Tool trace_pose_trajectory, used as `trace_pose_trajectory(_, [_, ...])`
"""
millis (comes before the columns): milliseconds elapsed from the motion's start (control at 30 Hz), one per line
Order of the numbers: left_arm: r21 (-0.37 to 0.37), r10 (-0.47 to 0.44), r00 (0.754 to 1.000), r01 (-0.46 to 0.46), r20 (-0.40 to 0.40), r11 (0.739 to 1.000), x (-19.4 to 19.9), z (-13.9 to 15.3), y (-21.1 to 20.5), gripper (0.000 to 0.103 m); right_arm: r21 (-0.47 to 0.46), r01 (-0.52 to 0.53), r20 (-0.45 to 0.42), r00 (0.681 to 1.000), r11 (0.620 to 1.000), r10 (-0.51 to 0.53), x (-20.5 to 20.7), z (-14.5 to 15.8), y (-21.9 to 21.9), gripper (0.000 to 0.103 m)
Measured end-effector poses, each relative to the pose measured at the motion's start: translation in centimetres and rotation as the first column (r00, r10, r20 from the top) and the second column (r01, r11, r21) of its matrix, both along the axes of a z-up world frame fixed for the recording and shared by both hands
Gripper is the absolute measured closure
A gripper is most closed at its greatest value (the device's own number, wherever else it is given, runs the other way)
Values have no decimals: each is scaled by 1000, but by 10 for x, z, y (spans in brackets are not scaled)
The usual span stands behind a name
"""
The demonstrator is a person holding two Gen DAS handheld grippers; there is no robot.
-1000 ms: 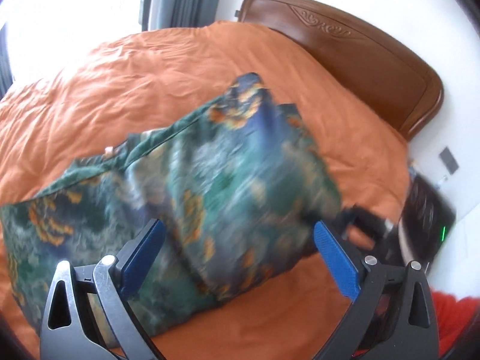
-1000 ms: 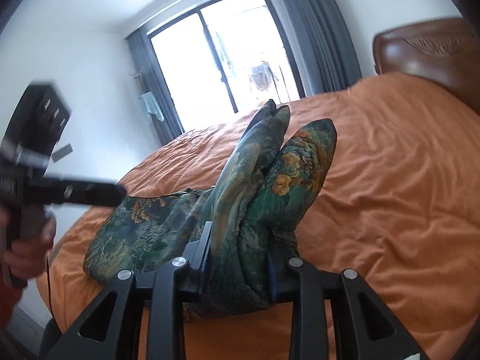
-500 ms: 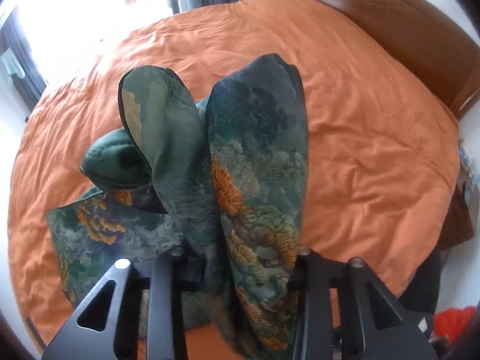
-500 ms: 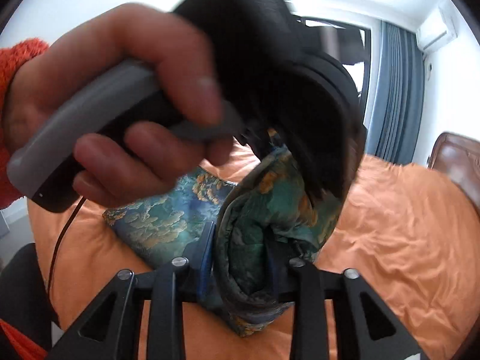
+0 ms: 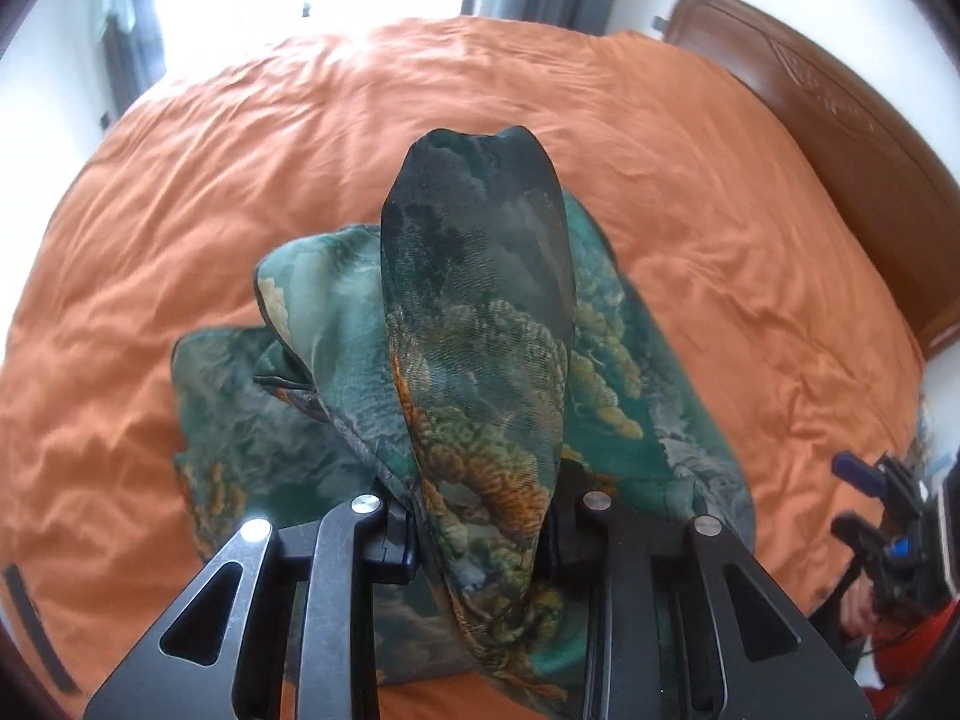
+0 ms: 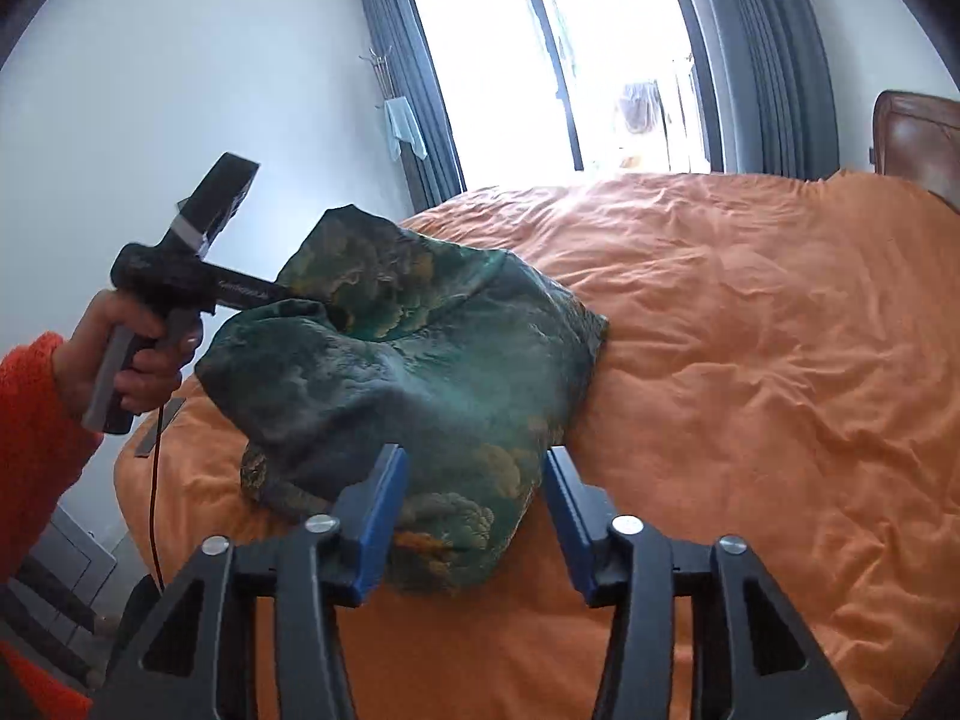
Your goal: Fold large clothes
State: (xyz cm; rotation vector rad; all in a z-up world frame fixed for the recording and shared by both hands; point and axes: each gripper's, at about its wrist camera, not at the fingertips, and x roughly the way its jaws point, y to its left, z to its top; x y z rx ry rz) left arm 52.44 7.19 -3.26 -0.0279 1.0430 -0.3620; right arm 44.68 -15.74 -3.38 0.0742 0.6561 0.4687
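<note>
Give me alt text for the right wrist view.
The right hand-held gripper is open, blue fingers either side of a green patterned garment heaped on an orange bed. At left, a hand holds the left hand-held gripper into the cloth.

— What's the garment (image 5: pixel 474 324) like?

— Dark green cloth printed with teal, orange and cream cloud-like shapes — thick and bunched, not flat.

— Where does it lie?

— Its lower part rests on the orange bed (image 5: pixel 690 192), near the edge. One fold is pinched in the left gripper (image 5: pixel 480 534) and stands up as a tall rounded lobe, with a second lobe just beside it on the left.

— And from the other side?

— A lifted, sagging mound (image 6: pixel 408 360), its near hem lying on the bed between the spread fingers of the right gripper (image 6: pixel 474 504).
</note>
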Motion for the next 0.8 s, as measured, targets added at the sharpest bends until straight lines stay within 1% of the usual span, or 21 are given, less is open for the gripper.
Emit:
trace_pose_trajectory(67, [-26,27,999,-27,-16,999,5,-11,19,73,-2,-28,-28,999,1000,28,17,-3,19,60])
trace_pose_trajectory(133, [-34,40,999,-41,-15,999,7,-19,33,72,-36,-62,-34,998,997,60,37,-9,43,60])
trace_pose_trajectory(167, [-43,47,999,-47,-16,998,7,-23,39,72,-64,-99,-54,994,993,96,48,-16,60,60])
trace_pose_trajectory(233, [-64,71,997,-72,-24,995,12,-33,55,70,-96,-146,-109,985,985,135,67,-39,88,60])
trace_pose_trajectory(333, [-44,120,992,-121,-37,992,21,-51,73,66,-143,-204,-171,969,968,179,83,-72,125,60])
trace_pose_trajectory(367, [-52,136,989,-138,-50,989,25,-61,81,65,-167,-217,-186,965,962,186,87,-84,136,60])
trace_pose_trajectory(400, [-62,146,987,-150,-61,987,27,-70,89,63,-187,-219,-183,965,958,186,89,-93,144,60])
trace_pose_trajectory(433, [-73,154,986,-159,-68,985,29,-78,95,62,-199,-217,-177,967,956,183,90,-102,149,60])
trace_pose_trajectory(500, [-100,162,984,-169,-76,980,30,-94,105,60,-203,-208,-198,966,957,168,98,-120,156,60])
trace_pose_trajectory(600, [-144,180,981,-188,-71,972,28,-110,114,57,-188,-202,-215,963,961,160,106,-132,155,60])
trace_pose_trajectory(667, [-173,184,980,-194,-73,966,26,-110,119,57,-188,-212,-215,962,959,170,108,-134,155,60])
trace_pose_trajectory(733, [-177,180,981,-191,-75,965,24,-104,120,54,-194,-221,-221,959,956,177,109,-132,154,60])
trace_pose_trajectory(800, [-172,174,982,-184,-73,968,20,-93,122,49,-193,-222,-234,956,956,175,108,-119,152,60])
